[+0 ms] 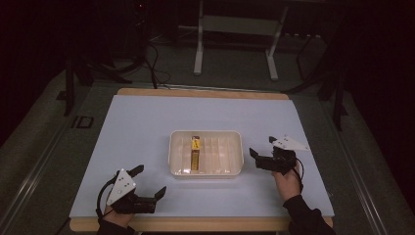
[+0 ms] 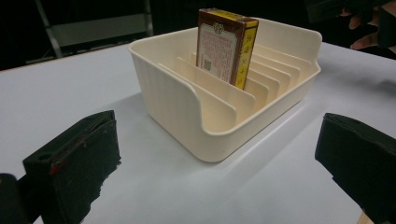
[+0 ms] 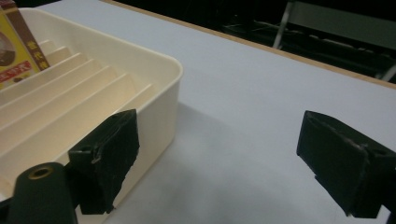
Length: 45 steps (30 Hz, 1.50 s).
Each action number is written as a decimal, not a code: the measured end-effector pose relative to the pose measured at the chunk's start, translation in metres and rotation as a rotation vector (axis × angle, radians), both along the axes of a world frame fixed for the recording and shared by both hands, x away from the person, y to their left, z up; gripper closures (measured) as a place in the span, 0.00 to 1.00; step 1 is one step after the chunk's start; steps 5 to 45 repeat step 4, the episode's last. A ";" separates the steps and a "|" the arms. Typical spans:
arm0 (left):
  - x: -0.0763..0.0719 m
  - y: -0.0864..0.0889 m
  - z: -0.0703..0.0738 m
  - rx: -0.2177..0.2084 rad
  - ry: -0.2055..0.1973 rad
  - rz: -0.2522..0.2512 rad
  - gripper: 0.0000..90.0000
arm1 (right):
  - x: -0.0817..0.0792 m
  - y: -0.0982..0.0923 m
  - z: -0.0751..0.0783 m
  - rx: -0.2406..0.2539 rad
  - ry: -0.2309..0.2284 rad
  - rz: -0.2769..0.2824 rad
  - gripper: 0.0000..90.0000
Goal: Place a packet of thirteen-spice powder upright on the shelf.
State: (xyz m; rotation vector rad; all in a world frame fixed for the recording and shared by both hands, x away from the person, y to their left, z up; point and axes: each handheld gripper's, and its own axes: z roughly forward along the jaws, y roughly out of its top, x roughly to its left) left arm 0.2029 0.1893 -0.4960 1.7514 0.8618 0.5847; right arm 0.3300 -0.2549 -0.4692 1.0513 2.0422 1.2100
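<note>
A cream slotted tray rests at the middle of the white table. One brown and yellow box stands upright in a slot toward the tray's left side. My left gripper is open and empty at the table's front left, aimed at the tray from a short way off. To the tray's right, my right gripper hovers open and empty, one of its fingers close against the tray's right wall.
The white table sheet has a wooden edge at the back and front. Behind the table stand a metal frame and cables on a dark floor.
</note>
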 end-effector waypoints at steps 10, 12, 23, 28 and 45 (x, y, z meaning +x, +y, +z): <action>0.000 0.000 0.000 0.000 0.000 -0.001 0.00 | 0.001 0.000 -0.001 0.003 0.009 0.006 0.15; 0.000 0.000 0.000 0.000 0.000 -0.001 0.00 | 0.001 0.000 -0.001 0.003 0.009 0.006 0.15; 0.000 0.000 0.000 0.000 0.000 -0.001 0.00 | 0.001 0.000 -0.001 0.003 0.009 0.006 0.15; 0.000 0.000 0.000 0.000 0.000 -0.001 0.00 | 0.001 0.000 -0.001 0.003 0.009 0.006 0.15; 0.000 0.000 0.000 0.000 0.000 -0.001 0.00 | 0.001 0.000 -0.001 0.003 0.009 0.006 0.15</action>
